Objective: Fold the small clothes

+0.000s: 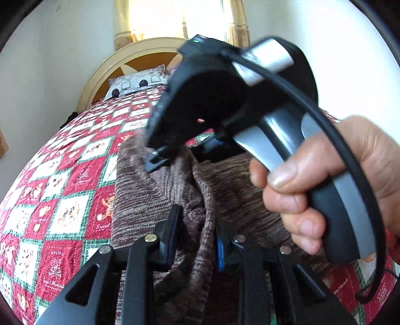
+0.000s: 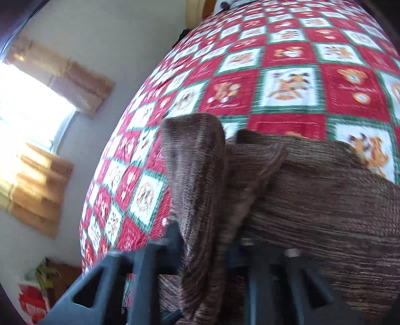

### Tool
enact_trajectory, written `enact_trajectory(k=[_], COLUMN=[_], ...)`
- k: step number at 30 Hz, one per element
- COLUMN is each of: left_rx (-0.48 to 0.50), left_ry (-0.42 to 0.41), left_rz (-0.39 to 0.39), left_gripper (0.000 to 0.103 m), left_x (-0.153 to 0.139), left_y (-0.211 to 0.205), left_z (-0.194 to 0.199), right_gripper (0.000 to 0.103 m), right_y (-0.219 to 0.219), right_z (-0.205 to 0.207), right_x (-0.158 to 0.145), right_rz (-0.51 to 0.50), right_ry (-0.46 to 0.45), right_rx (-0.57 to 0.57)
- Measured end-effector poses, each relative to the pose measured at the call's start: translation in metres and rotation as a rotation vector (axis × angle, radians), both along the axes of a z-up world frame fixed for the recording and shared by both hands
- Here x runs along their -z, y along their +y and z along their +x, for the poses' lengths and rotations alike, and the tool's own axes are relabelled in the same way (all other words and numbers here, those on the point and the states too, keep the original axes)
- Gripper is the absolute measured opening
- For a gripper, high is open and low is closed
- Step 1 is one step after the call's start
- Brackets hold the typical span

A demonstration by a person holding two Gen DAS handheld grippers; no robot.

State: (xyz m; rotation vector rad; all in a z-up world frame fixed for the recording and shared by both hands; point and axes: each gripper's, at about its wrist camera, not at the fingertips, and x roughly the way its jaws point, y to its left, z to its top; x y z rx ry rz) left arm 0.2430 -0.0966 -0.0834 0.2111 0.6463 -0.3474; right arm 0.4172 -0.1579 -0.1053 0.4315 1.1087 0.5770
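Observation:
A brown knitted garment point(image 1: 160, 200) lies on a red, white and green patchwork quilt point(image 1: 62, 200). My left gripper point(image 1: 197, 225) is shut on a bunched fold of the garment, which hangs down between its fingers. My right gripper point(image 1: 175, 150), held by a hand point(image 1: 325, 190), shows in the left wrist view just beyond, shut on the garment's far edge. In the right wrist view the right gripper point(image 2: 207, 240) pinches a lifted fold of the garment point(image 2: 312, 200), which drapes over it. This view is blurred.
The quilt point(image 2: 287, 75) covers a bed with a curved wooden headboard point(image 1: 120, 60) and a patterned pillow point(image 1: 135, 82). A bright curtained window point(image 1: 180, 17) is behind the bed. Another window point(image 2: 30, 105) and white walls lie to the left.

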Motion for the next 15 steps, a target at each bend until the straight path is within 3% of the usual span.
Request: enact_trajectory(k=[5,10,15], left_rx=[0.028,0.053,0.111], left_ry=[-0.011,0.023,0.024], left_rz=[-0.003,-0.088,-0.134], left_gripper=[0.025,0.025,0.025], left_x=[-0.006,-0.016,-0.033], left_y=[-0.004,-0.009,-0.039], left_z=[-0.006,0.001,-0.003], right_gripper=[0.011,0.011,0.011], right_y=[-0.020,-0.036,-0.069], right_z=[-0.016,-0.035,-0.050], right_x=[-0.004,-0.033,-0.052], right_rz=[0.026,-0.020,-0.063], right_ry=[-0.054,-0.134,-0.172], right_rx=[0.051,0.035,0.040])
